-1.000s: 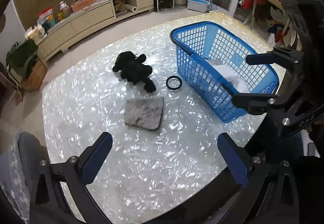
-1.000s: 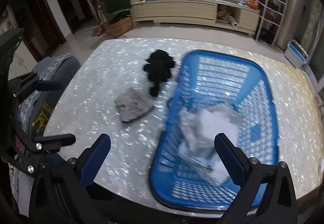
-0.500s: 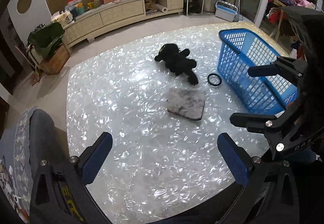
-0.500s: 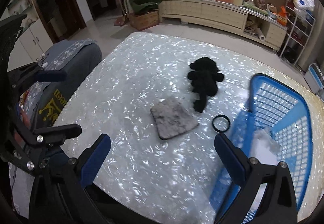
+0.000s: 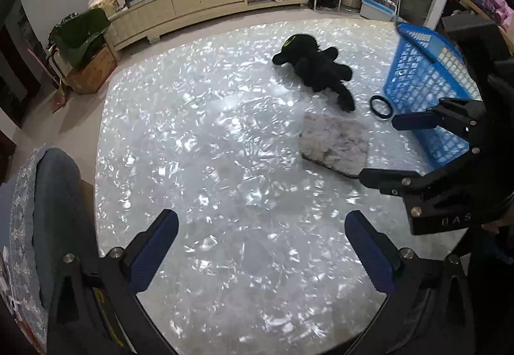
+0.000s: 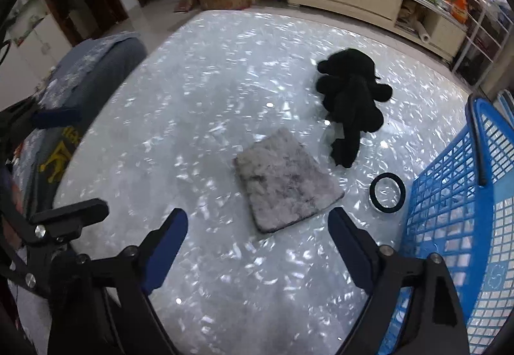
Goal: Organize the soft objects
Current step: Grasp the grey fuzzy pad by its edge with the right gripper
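- On the shimmering table (image 6: 199,72), the blue basket (image 6: 456,213) stands at the right edge.
- Black plush toy (image 6: 351,98) lies near the basket, its leg just beside the grey fuzzy pad (image 6: 286,184).
- Black ring (image 6: 387,191) lies between pad and basket.
- Left gripper (image 5: 260,249): fingers spread, empty.
- Right gripper (image 6: 257,245): jaws closing, nothing between them.

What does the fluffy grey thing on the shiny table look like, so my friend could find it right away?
Start at the blue basket at the edge of the shiny white table. Beside it lies a small black ring, and next to that the grey fuzzy pad, lying flat. It is the only square, pale thing there; the black plush toy just behind it is dark and lumpy.
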